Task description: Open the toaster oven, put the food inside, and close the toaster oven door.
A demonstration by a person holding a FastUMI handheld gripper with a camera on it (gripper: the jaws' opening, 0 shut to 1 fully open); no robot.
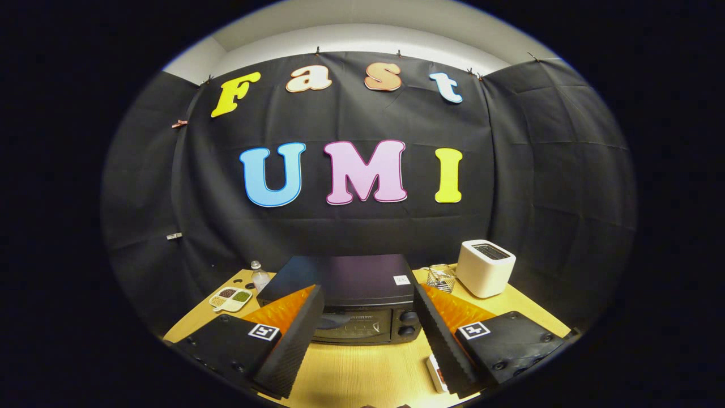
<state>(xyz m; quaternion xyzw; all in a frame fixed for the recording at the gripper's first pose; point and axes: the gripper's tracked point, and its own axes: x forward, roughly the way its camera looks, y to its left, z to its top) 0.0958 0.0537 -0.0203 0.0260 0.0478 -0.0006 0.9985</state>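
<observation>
Bright, even overhead light, sharp focus, strong fisheye bending at the edges, soft shadows.

— What sort of place?
— Staged recording booth, not a real kitchen: black cloth wall [362,226] pinned up behind a light wood desk [362,374].
— Kitchen props, though?
— Yes: black toaster oven [362,306] mid-desk, white toaster [485,267] at the far right corner, divided snack tray [230,298] and small bottle [260,276] far left.
</observation>
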